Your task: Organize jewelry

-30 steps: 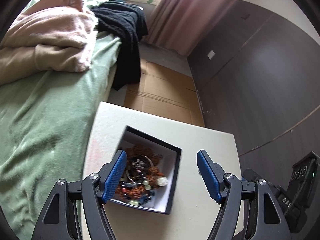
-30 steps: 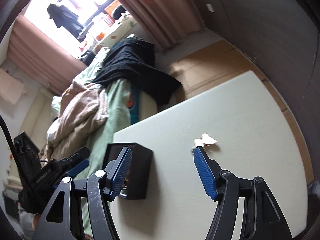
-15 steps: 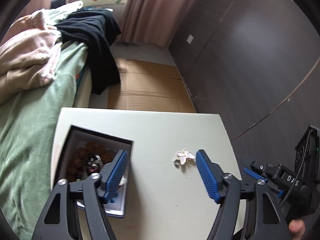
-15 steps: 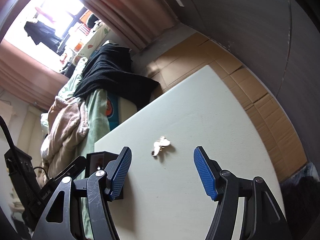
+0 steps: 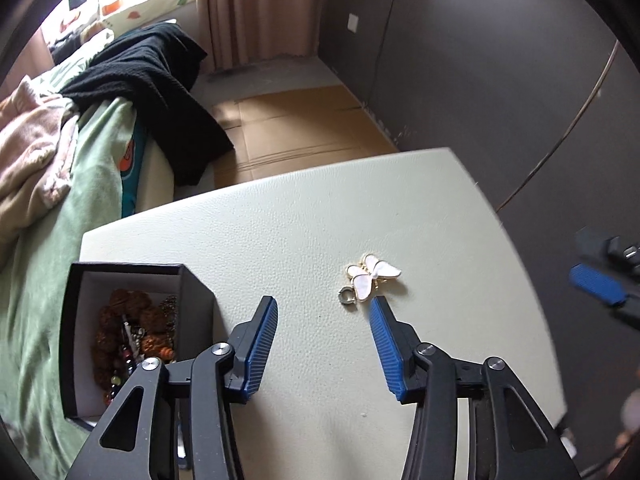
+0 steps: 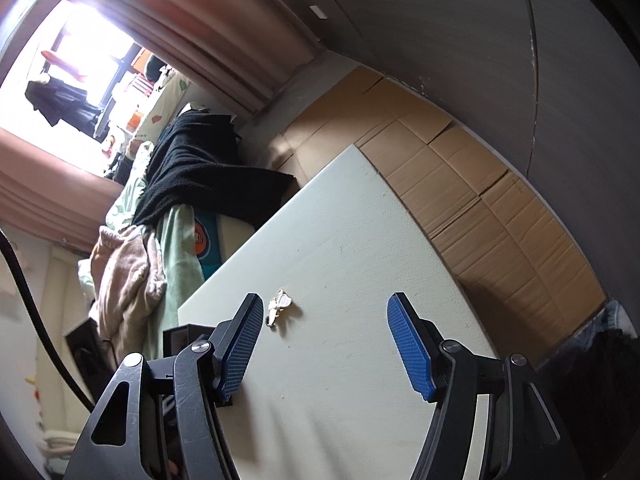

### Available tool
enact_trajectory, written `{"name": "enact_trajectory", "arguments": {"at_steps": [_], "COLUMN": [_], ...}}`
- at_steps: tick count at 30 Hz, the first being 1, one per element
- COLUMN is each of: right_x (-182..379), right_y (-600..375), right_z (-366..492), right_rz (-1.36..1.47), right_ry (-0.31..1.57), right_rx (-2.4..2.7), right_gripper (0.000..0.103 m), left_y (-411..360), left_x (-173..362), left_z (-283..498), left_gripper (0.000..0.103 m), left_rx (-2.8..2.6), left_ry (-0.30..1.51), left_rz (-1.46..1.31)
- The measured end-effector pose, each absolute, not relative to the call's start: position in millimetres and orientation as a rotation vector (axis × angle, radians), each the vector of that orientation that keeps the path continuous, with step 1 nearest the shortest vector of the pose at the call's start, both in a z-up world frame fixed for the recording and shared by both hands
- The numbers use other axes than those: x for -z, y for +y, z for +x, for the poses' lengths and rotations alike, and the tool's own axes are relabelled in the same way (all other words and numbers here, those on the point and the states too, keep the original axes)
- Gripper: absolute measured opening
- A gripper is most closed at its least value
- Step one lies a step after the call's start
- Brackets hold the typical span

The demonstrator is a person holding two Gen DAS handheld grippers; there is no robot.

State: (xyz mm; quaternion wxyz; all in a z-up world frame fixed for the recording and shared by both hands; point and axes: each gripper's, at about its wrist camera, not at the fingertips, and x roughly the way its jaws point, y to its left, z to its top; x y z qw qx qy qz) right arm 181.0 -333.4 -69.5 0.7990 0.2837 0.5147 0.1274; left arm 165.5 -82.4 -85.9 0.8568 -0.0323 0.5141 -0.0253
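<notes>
A white butterfly pendant with gold rims and a small ring [image 5: 370, 276] lies on the cream table [image 5: 304, 232]. My left gripper [image 5: 323, 305] hovers just short of it; its jaws are closing, with nothing between them, and the right blue pad's tip sits beside the ring. A black box with a white lining [image 5: 132, 320], at the left, holds brown bead bracelets and other pieces. In the right wrist view the pendant [image 6: 279, 306] lies next to the left pad of my right gripper [image 6: 324, 304], which stands open and empty. The box corner [image 6: 180, 334] peeks out behind that pad.
A bed with a green sheet [image 5: 36, 280], a pink blanket [image 5: 32, 148] and a black garment [image 5: 156, 80] runs along the table's left side. Cardboard [image 5: 296, 124] covers the floor beyond. A dark wall panel [image 5: 500, 80] stands to the right. My right gripper's pad [image 5: 596, 282] shows at the far right.
My left gripper has swung right from over the box to the pendant, and its jaws have narrowed. The right gripper has shifted right too, so the pendant went from its right pad to its left.
</notes>
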Motion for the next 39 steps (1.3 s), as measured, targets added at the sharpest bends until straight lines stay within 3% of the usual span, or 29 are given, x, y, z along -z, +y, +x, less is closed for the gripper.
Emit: {"name": "enact_trajectory", "arguments": {"at_steps": [19,23,39], "right_x": [82.3,83.9,88.1], "right_y": [-350.8,-346.7,-320.9], "right_z": [184.9,184.9,189.3], "right_rz": [0.680,0.667,0.574], "right_ry": [1.142,1.156,1.184], "right_rx": [-0.247,-0.245,-0.268], "right_gripper": [0.065,0.065,0.065], "left_y": [-104.7,-106.7,-77.8], "left_x": [124.7,124.6,93.9], "left_z": [187.8,187.7,173.9], "left_gripper": [0.032,0.013,0.011], "left_rx": [0.029,0.039,0.042], "left_ry": [1.124,1.111,1.044], "left_rz": [0.004,-0.006,-0.135]}}
